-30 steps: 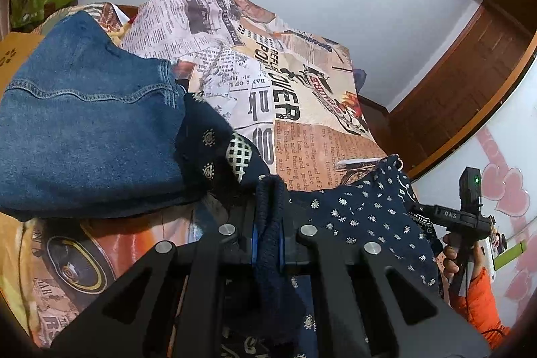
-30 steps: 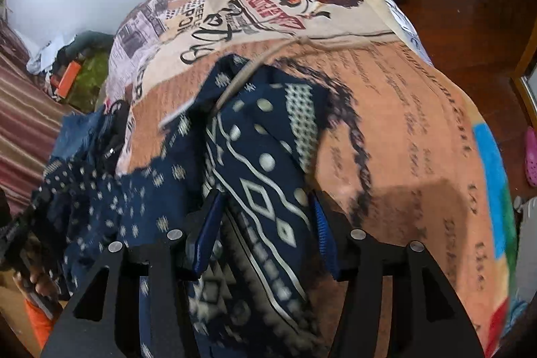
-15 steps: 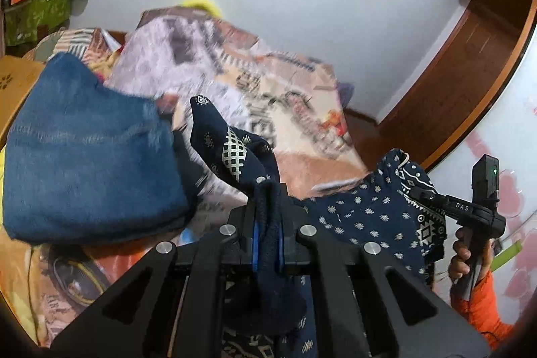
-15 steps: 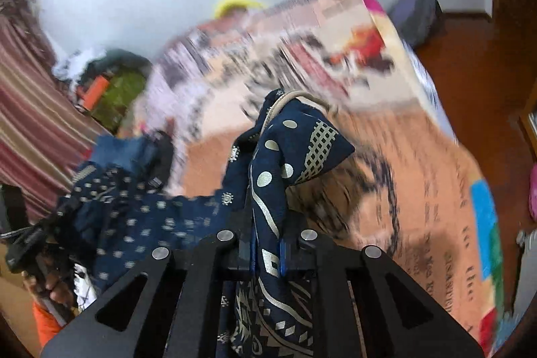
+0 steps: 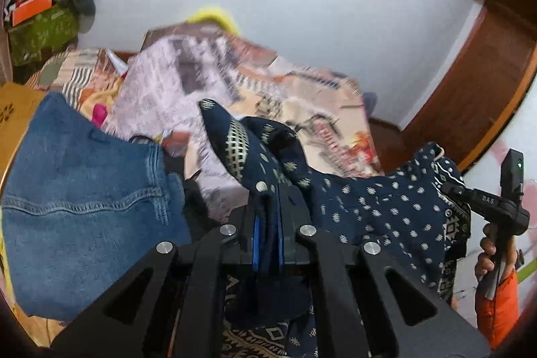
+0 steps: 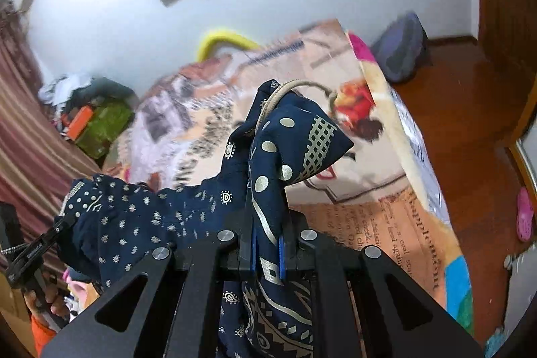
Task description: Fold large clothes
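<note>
Lifted off the bed [image 6: 396,223] since earlier, both hand-held grippers, left [image 5: 267,223] and right [image 6: 266,237], clamp the navy garment [image 5: 386,210], whose thin bunched corners could slip free toward six o'clock.

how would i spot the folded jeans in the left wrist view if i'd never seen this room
Find the bed with the newspaper-print blanket. On its left side lies the folded jeans, a plain mid-blue denim slab with pale stitched seams. The navy garment beside it is patterned; the denim is not.
</note>
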Demonstrator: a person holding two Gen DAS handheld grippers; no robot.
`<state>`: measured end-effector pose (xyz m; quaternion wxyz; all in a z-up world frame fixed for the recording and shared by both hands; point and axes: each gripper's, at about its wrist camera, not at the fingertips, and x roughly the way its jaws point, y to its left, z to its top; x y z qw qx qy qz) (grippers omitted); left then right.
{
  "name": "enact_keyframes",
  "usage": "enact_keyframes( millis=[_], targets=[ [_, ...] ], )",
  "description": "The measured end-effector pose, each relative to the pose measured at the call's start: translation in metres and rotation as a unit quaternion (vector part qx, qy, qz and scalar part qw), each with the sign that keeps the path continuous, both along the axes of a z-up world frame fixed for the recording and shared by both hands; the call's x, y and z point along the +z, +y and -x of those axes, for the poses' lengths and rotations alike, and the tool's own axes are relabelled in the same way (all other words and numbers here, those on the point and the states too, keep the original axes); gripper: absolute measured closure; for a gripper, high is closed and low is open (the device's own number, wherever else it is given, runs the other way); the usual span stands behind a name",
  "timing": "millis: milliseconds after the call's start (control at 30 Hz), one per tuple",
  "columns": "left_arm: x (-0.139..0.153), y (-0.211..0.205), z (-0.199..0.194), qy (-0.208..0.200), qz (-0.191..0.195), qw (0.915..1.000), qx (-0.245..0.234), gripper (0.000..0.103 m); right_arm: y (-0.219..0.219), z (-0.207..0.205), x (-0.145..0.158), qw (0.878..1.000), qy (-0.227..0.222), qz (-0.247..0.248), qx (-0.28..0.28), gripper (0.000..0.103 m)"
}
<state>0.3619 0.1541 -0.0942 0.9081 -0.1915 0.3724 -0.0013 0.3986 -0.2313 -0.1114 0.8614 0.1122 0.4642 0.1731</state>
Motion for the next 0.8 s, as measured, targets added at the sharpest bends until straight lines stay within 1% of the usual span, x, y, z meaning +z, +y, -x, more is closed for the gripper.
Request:
enact_keyframes(
  millis=[67,100,133,200,267,367,433,500,600,700,767,800],
  targets=[
    [-0.02,0.006,-0.008,0.016,0.011,0.9998,0.004,0.097,-0.001,-0.005,-0.018,1.0,0.014,0.022,-0.008,0.095],
    [-0.026,0.009,-0.011,0.02,0.007,0.9997,0.01,0.097,-0.001,-0.006,-0.026,0.999,0.017,0.036,-0.014,0.095],
    [-0.032,0.012,-0.013,0.023,-0.004,0.9996,0.019,0.099,-0.005,-0.009,-0.033,0.999,0.022,0.043,-0.02,0.095],
    [-0.042,0.021,-0.018,0.03,-0.025,0.9984,0.04,0.1,-0.013,-0.015,-0.046,0.998,0.037,0.047,-0.03,0.095],
    [-0.05,0.031,-0.022,0.042,-0.022,0.9976,0.049,0.1,-0.021,-0.022,-0.059,0.997,0.058,0.043,-0.035,0.095],
    [-0.062,0.045,-0.022,0.063,-0.013,0.9961,0.06,0.1,-0.023,-0.025,-0.067,0.996,0.063,0.048,-0.034,0.092],
    [-0.066,0.047,-0.018,0.073,-0.02,0.9951,0.063,0.1,-0.021,-0.023,-0.067,0.996,0.057,0.051,-0.037,0.087],
    [-0.067,0.047,-0.012,0.079,-0.029,0.9944,0.063,0.1,-0.024,-0.02,-0.066,0.995,0.059,0.056,-0.048,0.087],
    [-0.066,0.041,-0.002,0.089,-0.039,0.994,0.052,0.1,-0.032,-0.012,-0.06,0.994,0.074,0.045,-0.06,0.087],
    [-0.056,0.028,0.009,0.089,-0.064,0.9935,0.034,0.099,-0.04,0.004,-0.045,0.994,0.075,0.051,-0.062,0.086],
    [-0.044,0.016,0.021,0.082,-0.087,0.9927,0.02,0.095,-0.045,0.013,-0.036,0.994,0.068,0.056,-0.059,0.086],
    [-0.039,0.012,0.026,0.077,-0.094,0.9924,0.014,0.089,-0.047,0.02,-0.029,0.995,0.063,0.059,-0.055,0.086]
  ],
)
